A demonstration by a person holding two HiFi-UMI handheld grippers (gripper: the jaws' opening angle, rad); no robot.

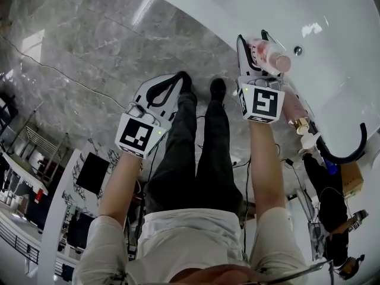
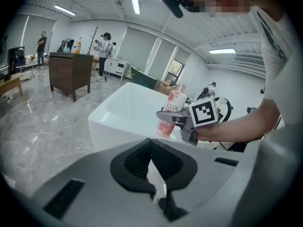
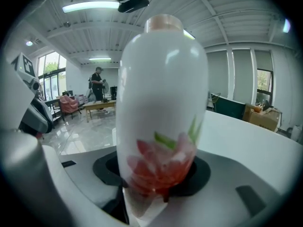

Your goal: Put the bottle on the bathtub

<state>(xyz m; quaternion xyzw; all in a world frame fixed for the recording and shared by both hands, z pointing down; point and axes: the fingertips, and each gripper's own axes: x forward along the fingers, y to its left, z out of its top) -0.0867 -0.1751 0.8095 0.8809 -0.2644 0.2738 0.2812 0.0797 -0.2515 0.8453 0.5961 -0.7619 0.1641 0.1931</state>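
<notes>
The right gripper (image 1: 255, 49), jaws clamped low on a near-upright white plastic bottle with a pink flower print (image 1: 273, 58), held it over the glossy white bathtub's (image 1: 344, 70) edge, while the left gripper (image 1: 177, 83), closed and empty, hung farther back.

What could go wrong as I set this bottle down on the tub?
1. The right gripper jaws clamp the bottle on its smooth, rounded body, so it could slip or twist as it is lowered.
2. The bathtub rim looks glossy and curved, so the tall bottle may tip into the tub or onto the floor on release.
</notes>
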